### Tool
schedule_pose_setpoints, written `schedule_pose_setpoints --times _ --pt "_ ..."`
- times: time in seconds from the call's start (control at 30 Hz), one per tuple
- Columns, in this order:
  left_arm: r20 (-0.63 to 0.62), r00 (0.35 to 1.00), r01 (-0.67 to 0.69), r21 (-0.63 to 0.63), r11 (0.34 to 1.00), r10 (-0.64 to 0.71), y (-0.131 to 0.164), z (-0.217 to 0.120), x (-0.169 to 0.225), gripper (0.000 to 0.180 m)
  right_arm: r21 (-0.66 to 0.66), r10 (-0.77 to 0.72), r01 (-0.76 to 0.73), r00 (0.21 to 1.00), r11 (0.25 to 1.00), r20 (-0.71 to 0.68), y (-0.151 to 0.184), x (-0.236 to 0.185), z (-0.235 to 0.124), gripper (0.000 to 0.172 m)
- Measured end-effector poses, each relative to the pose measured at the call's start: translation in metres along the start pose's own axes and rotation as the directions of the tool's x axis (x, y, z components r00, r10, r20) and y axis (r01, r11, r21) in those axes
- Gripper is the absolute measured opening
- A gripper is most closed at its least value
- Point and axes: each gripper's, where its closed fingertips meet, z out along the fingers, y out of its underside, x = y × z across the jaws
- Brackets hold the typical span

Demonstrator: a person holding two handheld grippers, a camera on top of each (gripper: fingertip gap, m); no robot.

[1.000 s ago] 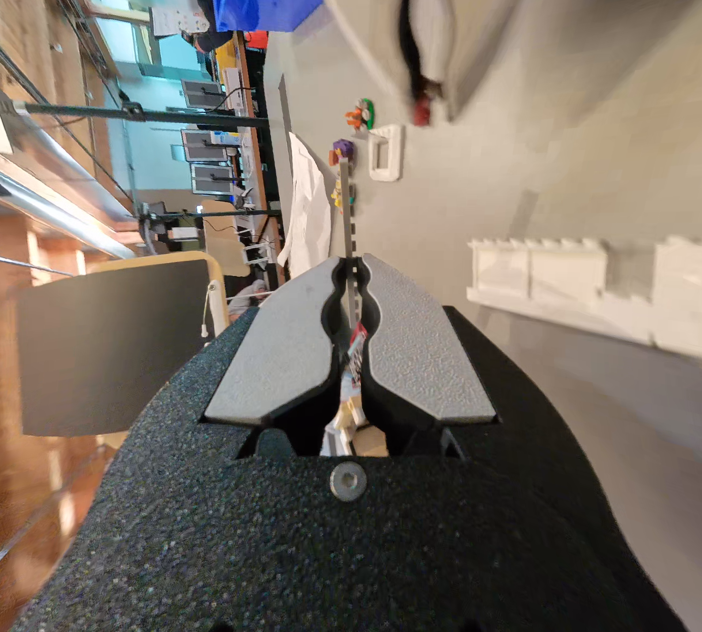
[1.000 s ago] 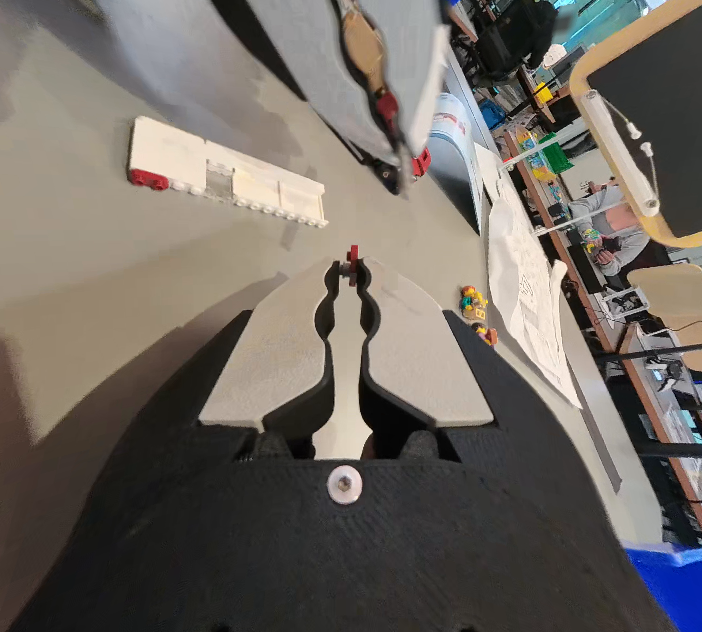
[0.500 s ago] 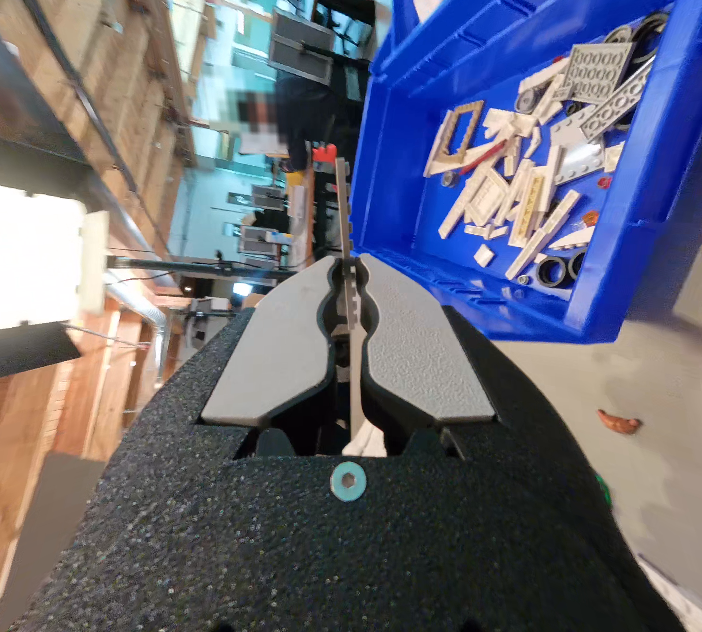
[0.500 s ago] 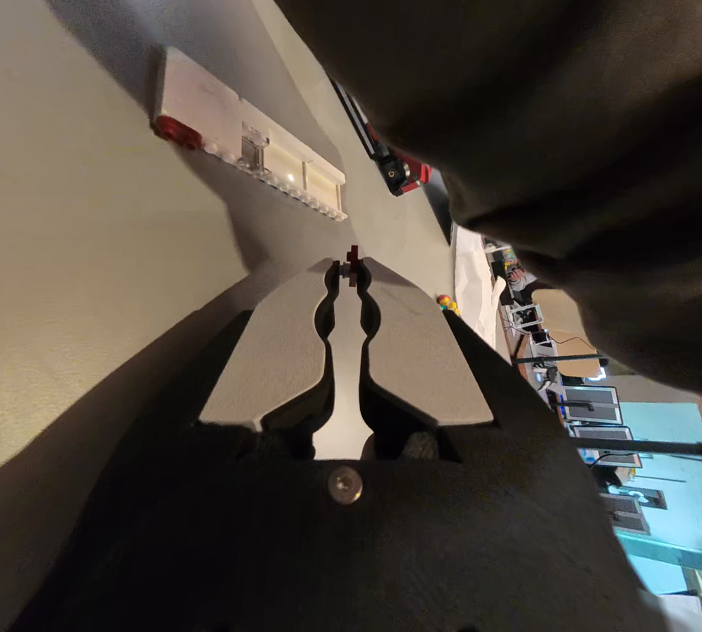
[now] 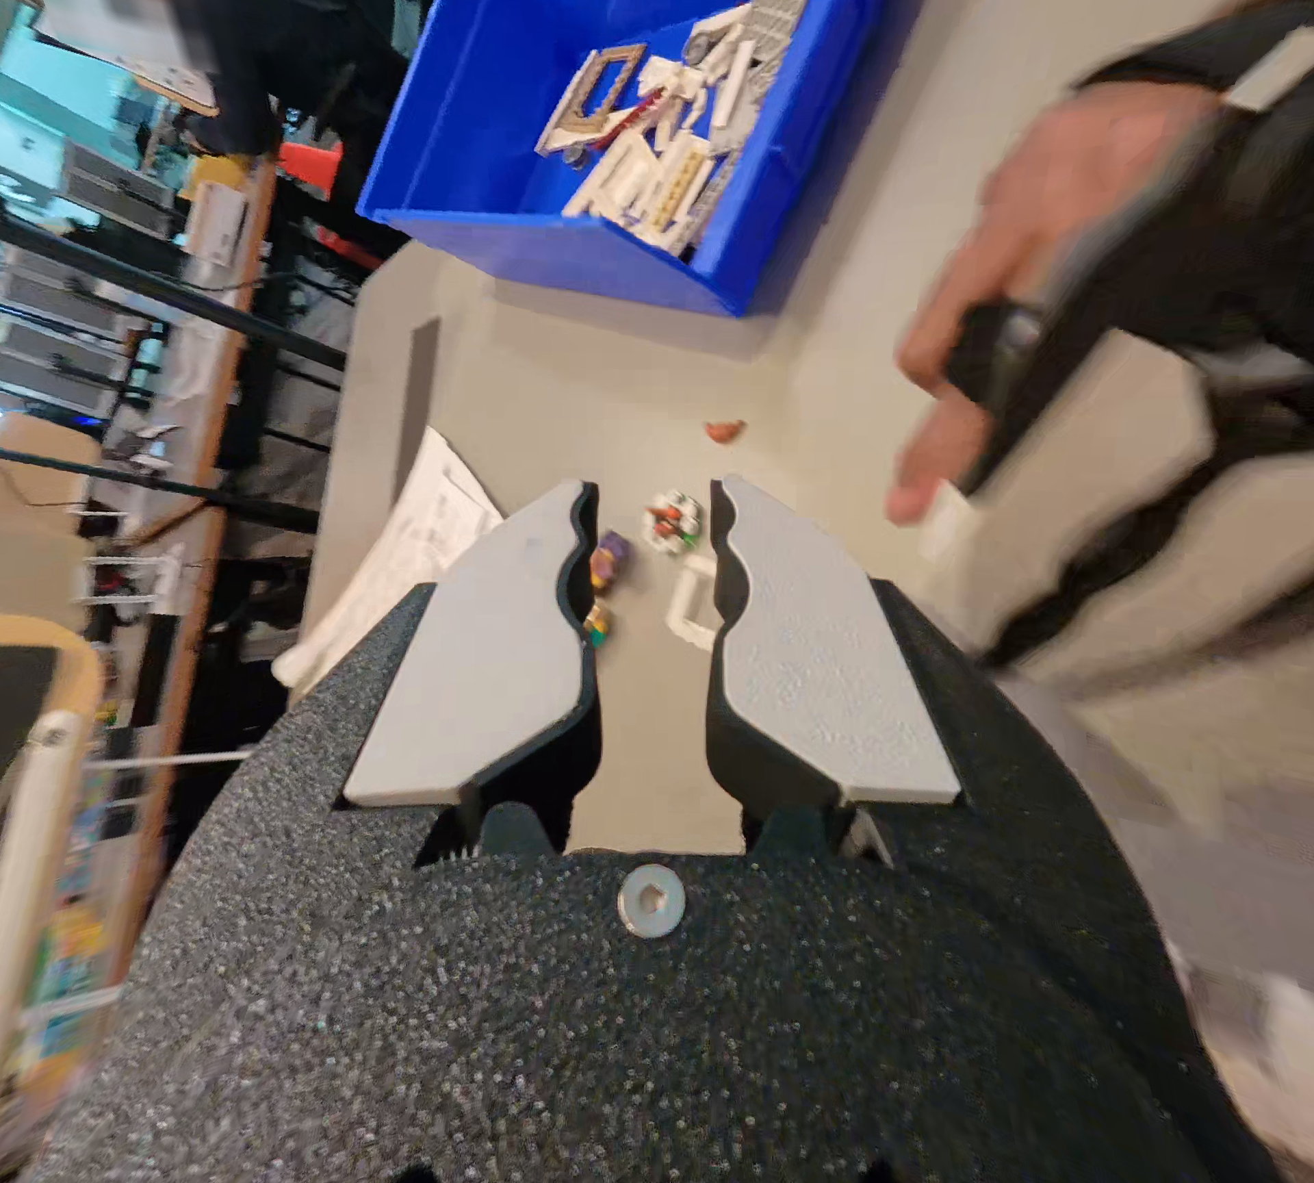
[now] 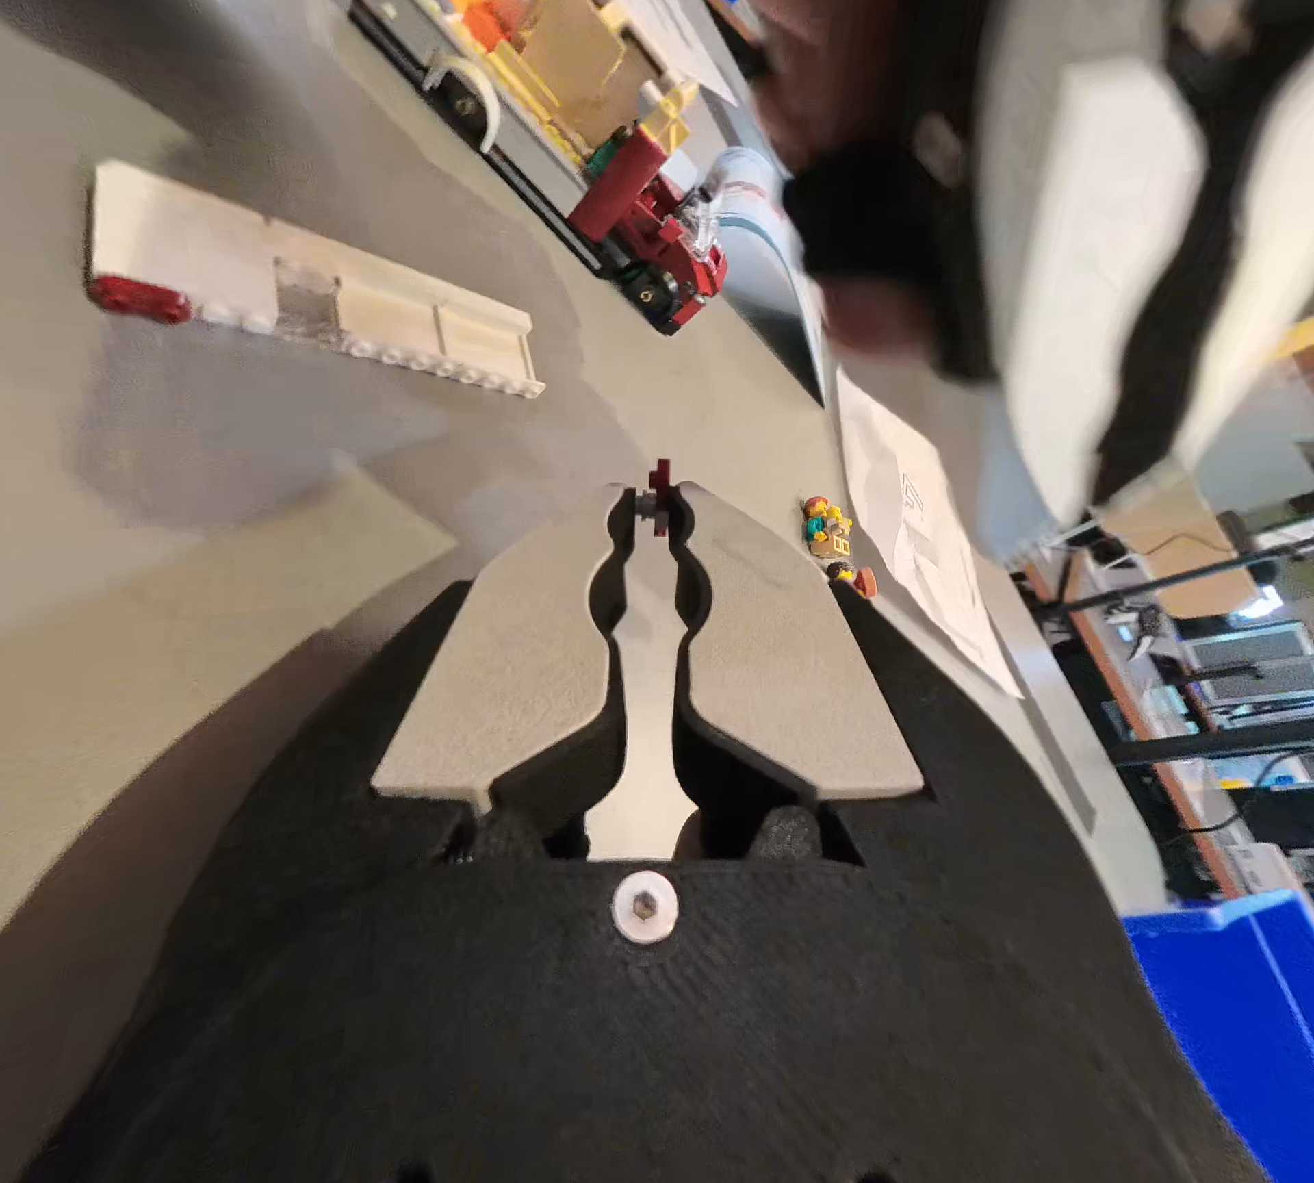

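Observation:
My left gripper (image 5: 653, 487) is open and nothing is between its pads; it hovers over the grey table (image 5: 604, 381). Below it lie a small white round piece with orange and green bits (image 5: 672, 519), a purple piece (image 5: 610, 562) and a white frame (image 5: 693, 608). My right gripper (image 6: 658, 501) is shut on a small dark red piece with a grey peg (image 6: 661, 494), held above the table. In the left wrist view a blurred hand (image 5: 1031, 210) grips the other gripper's black handle at the right.
A blue bin (image 5: 569, 245) of loose white and grey bricks stands beyond the left gripper. The right wrist view shows a long white wall piece (image 6: 320, 288), a toy truck (image 6: 554, 103), small figures (image 6: 828, 526), paper sheets (image 6: 917, 530) and a blurred arm (image 6: 1066, 224) overhead.
My left gripper opened, and the thin grey studded plate it held is gone from the grasp. Its view swung from the bin down to the table. My right gripper stays shut on the red piece.

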Motion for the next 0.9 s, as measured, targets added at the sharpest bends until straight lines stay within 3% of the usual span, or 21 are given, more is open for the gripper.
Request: schedule_pose_setpoints --times 0.13,0.27,0.47,0.67,0.9 --pt "-0.091 0.989 0.127 0.106 0.986 -0.118 0.024 -0.043 0.029 0.029 0.052 0.121 -0.124 0.991 0.991 0.051 -0.012 0.004 0.002 0.008" --pt "-0.046 0.990 0.141 0.152 0.978 -0.136 0.049 -0.063 0.037 0.024 0.079 0.195 -0.207 0.971 0.975 0.139 -0.028 0.002 0.009 0.008" --pt "-0.213 0.929 0.340 0.157 0.927 -0.304 0.064 -0.074 0.054 0.014 0.103 0.047 -0.066 0.984 0.993 0.172 -0.042 0.001 0.026 0.008" --pt "-0.144 0.986 0.110 0.179 0.978 -0.085 0.074 -0.075 0.063 0.010 0.108 0.054 -0.088 0.958 0.990 0.280 -0.044 -0.012 0.032 0.008" --pt "-0.144 0.989 0.045 0.192 0.980 -0.017 0.071 -0.072 0.070 0.010 0.124 0.085 -0.128 0.948 0.984 0.306 -0.045 -0.013 0.029 0.008"
